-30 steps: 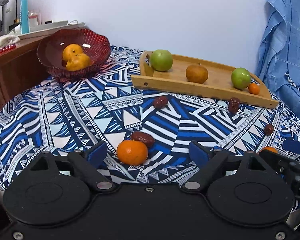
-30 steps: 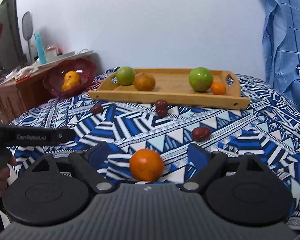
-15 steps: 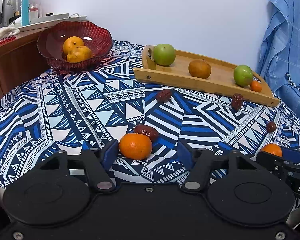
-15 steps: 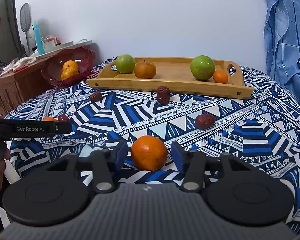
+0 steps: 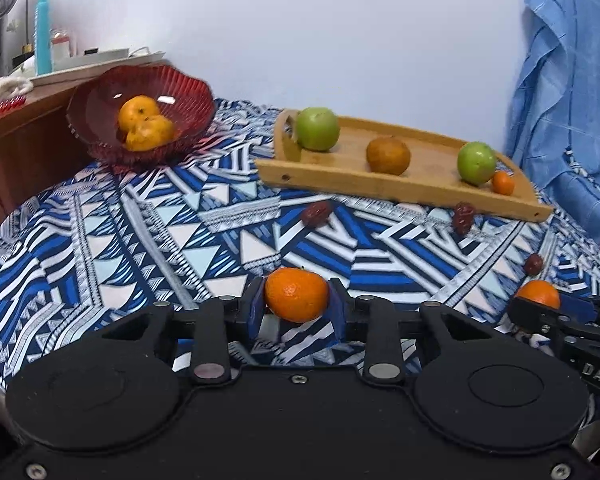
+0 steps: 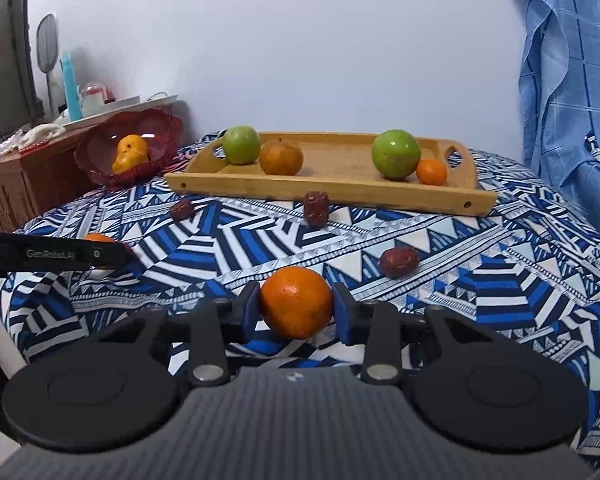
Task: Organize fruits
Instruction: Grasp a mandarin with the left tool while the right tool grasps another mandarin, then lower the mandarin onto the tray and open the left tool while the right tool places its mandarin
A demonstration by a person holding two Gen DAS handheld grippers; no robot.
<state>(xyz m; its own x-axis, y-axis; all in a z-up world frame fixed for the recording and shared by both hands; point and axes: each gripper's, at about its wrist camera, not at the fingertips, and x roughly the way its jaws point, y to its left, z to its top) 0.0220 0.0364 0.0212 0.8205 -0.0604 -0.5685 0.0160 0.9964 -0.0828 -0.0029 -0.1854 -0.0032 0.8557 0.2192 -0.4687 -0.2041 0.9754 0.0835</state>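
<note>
Both grippers have pulled their jaws in since a second ago, when the blue pads stood wide apart on each side of an orange. Now the left gripper [image 5: 297, 306] has its jaws closing on the left orange [image 5: 297, 294], and the pads touch both sides of it. That orange sits low, near the front edge of the bed, on the blue and white cloth [image 5: 140, 240]. The right gripper [image 6: 296, 310] is closing its jaws too, and its pads press the right orange [image 6: 296, 302], also near the front edge. So the step in hand looks like grabbing: one orange for each gripper. Neither orange seems lifted yet. At the back left corner stands a red bowl [image 5: 100, 128] with oranges already in it. At the back edge lies a wooden tray [image 6: 340, 196] with two green apples, a brown fruit and a tiny orange. Four red dates [image 6: 398, 261] lie loose on the cloth between the tray and the grippers. Next, I think, each gripper needs a firm but soft squeeze, then a lift straight up, then a carry to the bowl where the other oranges are. Round fruit can roll out, so the hold should be steady first.
</note>
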